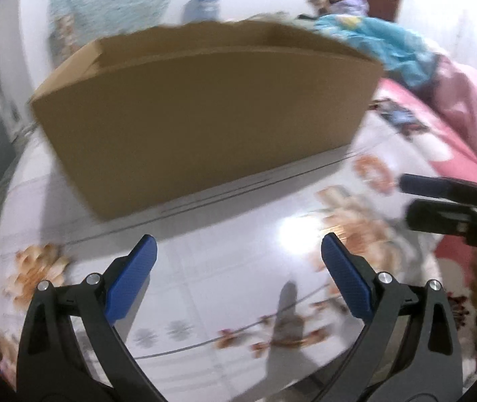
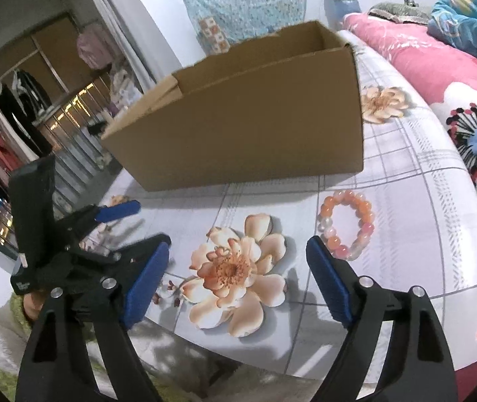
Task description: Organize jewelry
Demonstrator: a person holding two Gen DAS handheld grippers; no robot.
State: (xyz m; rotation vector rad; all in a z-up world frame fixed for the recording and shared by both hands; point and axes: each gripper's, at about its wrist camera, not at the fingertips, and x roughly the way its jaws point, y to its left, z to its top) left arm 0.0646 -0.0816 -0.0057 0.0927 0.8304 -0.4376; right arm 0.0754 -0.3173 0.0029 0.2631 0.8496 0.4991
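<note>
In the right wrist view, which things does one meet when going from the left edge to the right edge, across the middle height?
Left gripper → cardboard box → beaded bracelet → pink blanket with a dark flower print. The box and the bracelet both sit on the flower-printed cloth.

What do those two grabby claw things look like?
Both look alike. The left gripper and right gripper each have two black plastic arms with silver bolts. Their fingers end in flat, bright blue, ridged pads. No cables show.
</note>
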